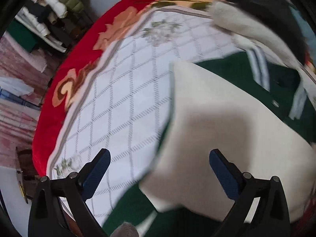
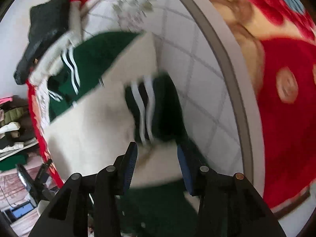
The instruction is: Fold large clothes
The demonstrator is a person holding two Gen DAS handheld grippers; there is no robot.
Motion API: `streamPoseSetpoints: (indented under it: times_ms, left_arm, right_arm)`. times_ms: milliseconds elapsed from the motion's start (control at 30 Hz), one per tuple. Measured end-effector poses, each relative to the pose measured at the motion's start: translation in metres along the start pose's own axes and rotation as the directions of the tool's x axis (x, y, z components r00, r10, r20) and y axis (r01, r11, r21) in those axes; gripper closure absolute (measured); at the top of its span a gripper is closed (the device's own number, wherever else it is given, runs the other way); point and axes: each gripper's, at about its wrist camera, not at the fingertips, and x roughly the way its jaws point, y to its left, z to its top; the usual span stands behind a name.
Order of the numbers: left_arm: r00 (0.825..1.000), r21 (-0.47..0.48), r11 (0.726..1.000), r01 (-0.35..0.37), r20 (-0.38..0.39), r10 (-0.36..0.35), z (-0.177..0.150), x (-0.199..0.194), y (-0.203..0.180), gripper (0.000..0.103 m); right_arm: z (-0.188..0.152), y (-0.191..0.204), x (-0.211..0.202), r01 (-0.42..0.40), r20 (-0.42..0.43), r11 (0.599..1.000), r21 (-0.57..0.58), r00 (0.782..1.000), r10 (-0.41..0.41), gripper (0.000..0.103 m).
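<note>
My left hand-held gripper (image 1: 159,169) hangs spread wide over the bed, nothing between its blue pads. My right hand-held gripper (image 2: 157,163) is parted too, pinching nothing; the striped cuff (image 2: 147,108) of the jacket lies just ahead of its tips.

The green and cream jacket (image 1: 227,122) lies spread on the white quilted bed cover (image 1: 122,90), its cream sleeve folded across the green body, with a red floral blanket (image 1: 79,55) around the edge.

As I judge it, the loose sleeve could slide back off the body, since nothing pins it. If I come down with either gripper too deep, I may snag the bed cover along with the jacket and drag the fold askew. Both views are smeared, so my aim is uncertain.

I can read no brand, label or writing; only white stripes show.
</note>
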Motion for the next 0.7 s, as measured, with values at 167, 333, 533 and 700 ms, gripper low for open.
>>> streamPoseSetpoints:
  times_ms: [167, 333, 533, 700]
  left_arm:
    - [0.997, 0.094, 0.995, -0.014, -0.073, 0.021, -0.019, 0.030, -0.039, 0.000]
    - [0.997, 0.065, 0.997, 0.041, -0.061, -0.037, -0.003, 0.017, -0.048, 0.000]
    - [0.998, 0.098, 0.995, 0.000, 0.058, -0.005, 0.031, -0.027, -0.069, 0.000]
    - [0.989, 0.105, 0.990, -0.099, 0.118, 0.087, 0.081, -0.006, -0.096, 0.000]
  right_arm:
    - [-0.023, -0.005, 0.036, 0.013, -0.071, 1.000, -0.022, 0.997, -0.014, 0.077]
    - [-0.010, -0.007, 0.078, 0.077, -0.093, 0.997, 0.010, 0.993, -0.076, 0.086]
    - [-0.020, 0.041, 0.020, -0.035, -0.199, 0.999, -0.022, 0.980, 0.030, 0.064]
    - [0.025, 0.121, 0.009, -0.065, -0.110, 0.991, -0.113, 0.993, 0.053, 0.051]
